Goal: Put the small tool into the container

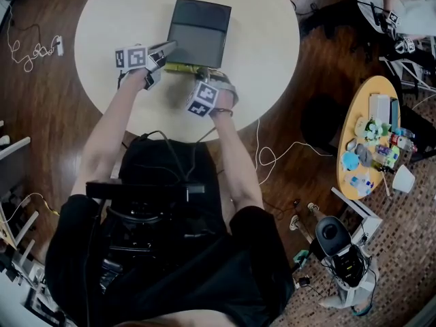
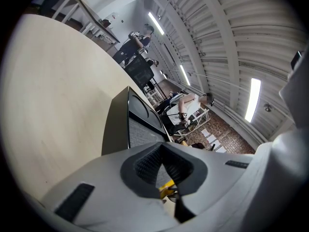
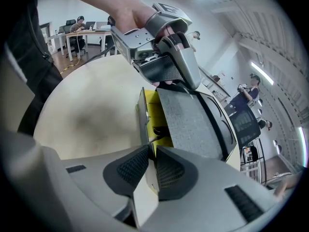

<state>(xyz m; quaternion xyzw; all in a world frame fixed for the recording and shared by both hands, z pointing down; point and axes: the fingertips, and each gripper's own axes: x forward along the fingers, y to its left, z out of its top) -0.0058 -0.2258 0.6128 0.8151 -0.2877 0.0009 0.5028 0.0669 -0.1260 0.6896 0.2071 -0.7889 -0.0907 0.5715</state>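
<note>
**Container pinned open, both hands on it**

On the left, the left gripper (image 1: 167,48) has its fingers closed on the near corner of a grey foam panel (image 1: 197,46), holding that end up off the container (image 1: 204,12). The panel looks soft and pebbled, so it will likely bend if pulled by one corner. I'd lift it square rather than twist it.

In the middle, the container is a flat dark case with rounded edges, standing on the round, pale, matt worktop (image 1: 109,19). Its inside is bright yellow (image 3: 150,105), smooth and hard-looking. A small dark object (image 3: 157,129) lies down in that yellow well. I take it for the small tool, though it is too small to be sure.

On the right, the right gripper (image 1: 208,77) points steeply down, and its ribbed fingers pinch the thin cream side wall (image 3: 143,124) of the container. That wall is slim and may flex, so a light squeeze seems enough to steady the case.

If the tool is seated, I'd lay the panel down flat over it without catching the wall, and only then let go on the right.
</note>
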